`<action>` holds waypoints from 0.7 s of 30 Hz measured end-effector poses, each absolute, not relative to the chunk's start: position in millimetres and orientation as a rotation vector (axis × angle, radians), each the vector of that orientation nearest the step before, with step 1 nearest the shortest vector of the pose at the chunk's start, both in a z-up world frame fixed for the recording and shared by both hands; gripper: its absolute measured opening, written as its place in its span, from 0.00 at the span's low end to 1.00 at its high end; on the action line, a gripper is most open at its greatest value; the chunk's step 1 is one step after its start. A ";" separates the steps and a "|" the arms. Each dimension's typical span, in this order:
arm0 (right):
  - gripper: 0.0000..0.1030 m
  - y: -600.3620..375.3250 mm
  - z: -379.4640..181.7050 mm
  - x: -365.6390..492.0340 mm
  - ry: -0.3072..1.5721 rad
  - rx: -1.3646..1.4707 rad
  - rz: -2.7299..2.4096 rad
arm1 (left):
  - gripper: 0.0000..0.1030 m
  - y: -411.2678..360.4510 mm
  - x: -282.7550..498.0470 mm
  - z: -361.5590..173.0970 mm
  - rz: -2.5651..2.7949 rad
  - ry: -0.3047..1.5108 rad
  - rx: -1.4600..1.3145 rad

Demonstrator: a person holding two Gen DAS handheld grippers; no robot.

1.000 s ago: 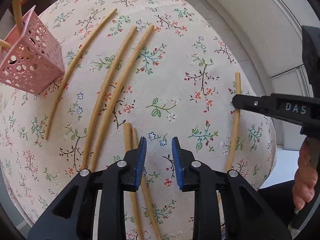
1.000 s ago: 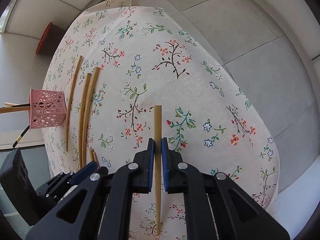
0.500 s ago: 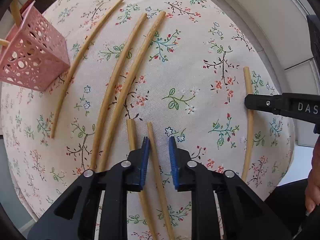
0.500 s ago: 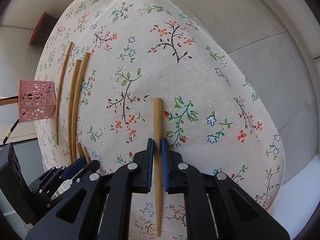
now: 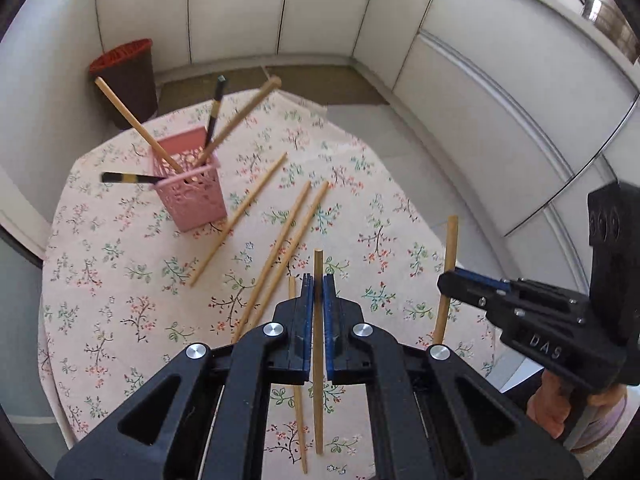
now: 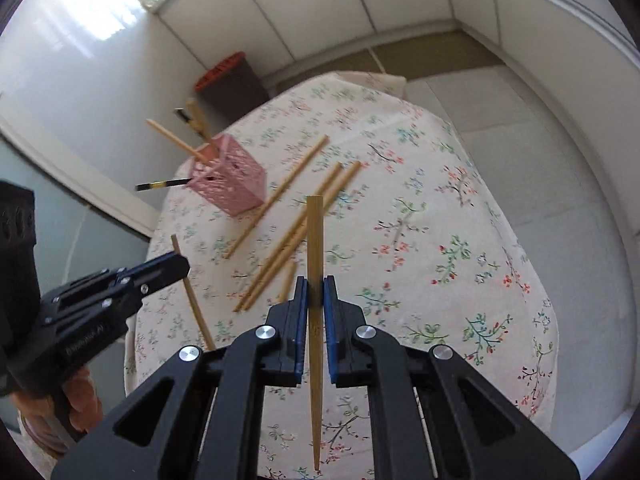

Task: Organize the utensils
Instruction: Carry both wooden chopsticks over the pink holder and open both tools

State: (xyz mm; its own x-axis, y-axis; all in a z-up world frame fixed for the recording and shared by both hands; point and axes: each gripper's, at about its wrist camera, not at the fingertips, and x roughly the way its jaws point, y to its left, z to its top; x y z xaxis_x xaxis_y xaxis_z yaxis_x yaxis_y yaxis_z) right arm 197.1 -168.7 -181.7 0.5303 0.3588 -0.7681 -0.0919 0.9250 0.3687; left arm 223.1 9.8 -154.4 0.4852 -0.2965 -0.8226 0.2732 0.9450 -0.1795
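Note:
My left gripper (image 5: pixel 316 284) is shut on a wooden chopstick (image 5: pixel 318 344) and holds it above the table. My right gripper (image 6: pixel 315 286) is shut on another wooden chopstick (image 6: pixel 314 240), also lifted off the cloth. The pink perforated holder (image 5: pixel 191 194) stands at the far left of the table with several chopsticks leaning in it; it also shows in the right wrist view (image 6: pixel 228 186). Several loose wooden chopsticks (image 5: pixel 280 254) lie on the floral tablecloth (image 5: pixel 120 300) between the holder and my grippers. One short chopstick (image 5: pixel 297 380) lies just under my left gripper.
A brown bin with a red rim (image 5: pixel 128 76) stands on the floor beyond the table. White cabinets (image 5: pixel 480 60) curve around the back and right. The table edge drops off on the right (image 6: pixel 540 320).
Both grippers have risen and tilted up from the table. The left gripper has closed on a chopstick and lifted it. The right gripper has lifted its chopstick off the cloth.

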 end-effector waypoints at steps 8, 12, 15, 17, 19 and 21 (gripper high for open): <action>0.08 -161.6 -107.6 159.0 0.782 0.335 0.354 | 0.04 47.4 184.9 -80.8 -0.295 0.818 -0.060; 0.08 -156.9 -52.9 158.5 0.664 0.356 0.392 | 0.04 64.1 177.3 -35.9 -0.268 0.718 -0.062; 0.08 -149.6 -11.5 165.0 0.565 0.367 0.407 | 0.04 76.0 184.6 -11.5 -0.230 0.669 -0.066; 0.08 -142.2 10.8 173.2 0.510 0.362 0.409 | 0.04 82.5 190.7 -0.9 -0.207 0.649 -0.071; 0.08 -133.3 29.8 185.4 0.461 0.352 0.404 | 0.04 87.3 199.1 8.0 -0.184 0.635 -0.072; 0.08 -122.7 43.1 199.2 0.426 0.340 0.389 | 0.04 89.6 207.0 14.0 -0.161 0.621 -0.066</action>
